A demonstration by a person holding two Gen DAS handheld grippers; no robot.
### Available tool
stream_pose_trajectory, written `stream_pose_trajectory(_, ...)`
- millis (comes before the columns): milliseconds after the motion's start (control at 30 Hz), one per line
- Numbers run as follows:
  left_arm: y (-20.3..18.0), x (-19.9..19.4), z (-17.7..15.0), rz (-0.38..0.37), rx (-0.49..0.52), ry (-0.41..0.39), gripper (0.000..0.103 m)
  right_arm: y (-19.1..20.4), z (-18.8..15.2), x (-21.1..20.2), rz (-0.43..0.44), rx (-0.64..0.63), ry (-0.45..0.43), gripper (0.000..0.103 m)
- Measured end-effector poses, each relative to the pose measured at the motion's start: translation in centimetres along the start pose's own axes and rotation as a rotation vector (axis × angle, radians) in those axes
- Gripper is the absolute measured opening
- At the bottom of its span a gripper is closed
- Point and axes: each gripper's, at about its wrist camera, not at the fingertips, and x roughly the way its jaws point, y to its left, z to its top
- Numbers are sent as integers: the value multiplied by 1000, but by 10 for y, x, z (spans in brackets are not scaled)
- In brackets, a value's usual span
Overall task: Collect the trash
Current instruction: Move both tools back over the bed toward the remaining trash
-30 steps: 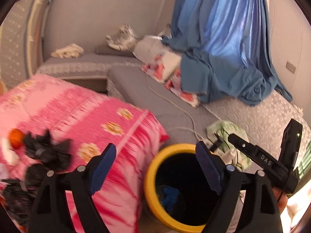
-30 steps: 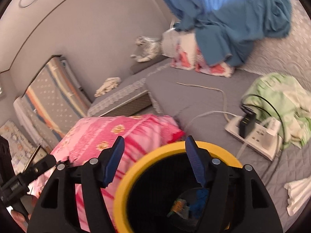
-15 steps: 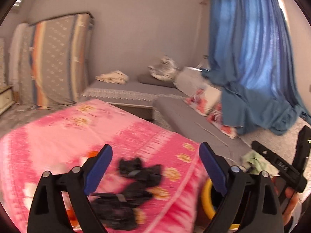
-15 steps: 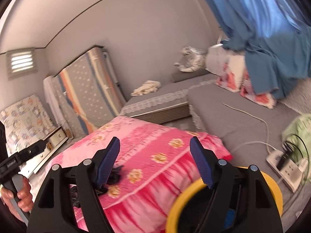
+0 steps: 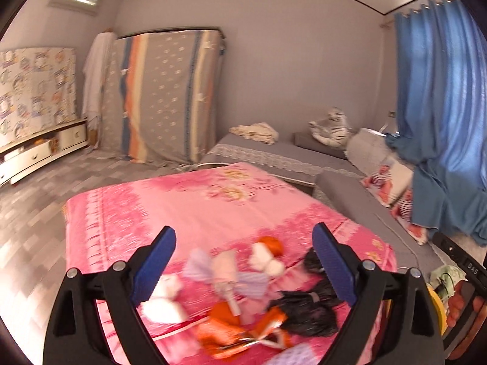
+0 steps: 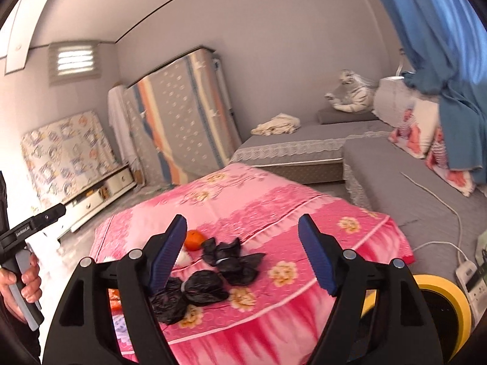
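Trash lies on a pink flowered cloth (image 5: pixel 188 213) over a low table. In the left wrist view I see white crumpled paper (image 5: pixel 164 301), a pale purple wrapper (image 5: pixel 219 270), an orange wrapper (image 5: pixel 231 328), an orange ball (image 5: pixel 271 243) and black plastic bags (image 5: pixel 307 310). My left gripper (image 5: pixel 243 261) is open and empty above them. In the right wrist view the black bags (image 6: pixel 231 258) and the orange ball (image 6: pixel 194 239) lie between the fingers of my right gripper (image 6: pixel 242 252), which is open and empty. The yellow-rimmed bin (image 6: pixel 441 295) stands at the table's right.
Grey floor mattresses (image 6: pixel 395 176) line the back and right, with a white cable and power strip (image 6: pixel 468 270), patterned pillows (image 6: pixel 417 127) and a blue curtain (image 5: pixel 441 121). Upright mattresses (image 5: pixel 164 91) lean on the back wall. A low drawer unit (image 5: pixel 36 152) stands at left.
Both grippers have swung left and up, away from the bin's mouth and over the pink table. The trash pile has come between the fingers. Both stay open and empty.
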Motion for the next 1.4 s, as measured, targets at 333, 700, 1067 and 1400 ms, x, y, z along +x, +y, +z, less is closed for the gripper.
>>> stream_pose_trajectory(333,67,-2,-32,94,-90,42,93,56,-26,38,105,-102,113,73)
stream_pose_trajectory(700,102,25,-72,133,-135,149,93,90,-60,77,167,-181,244,73)
stream_pose_trajectory(1067,114,64,-94,177,-113,264,93,95,-90,99,178,-243,340,73)
stream_pose_trajectory(1400,114,101,-105,187,-106,345,93,89,-108,118,177,-259,408,73)
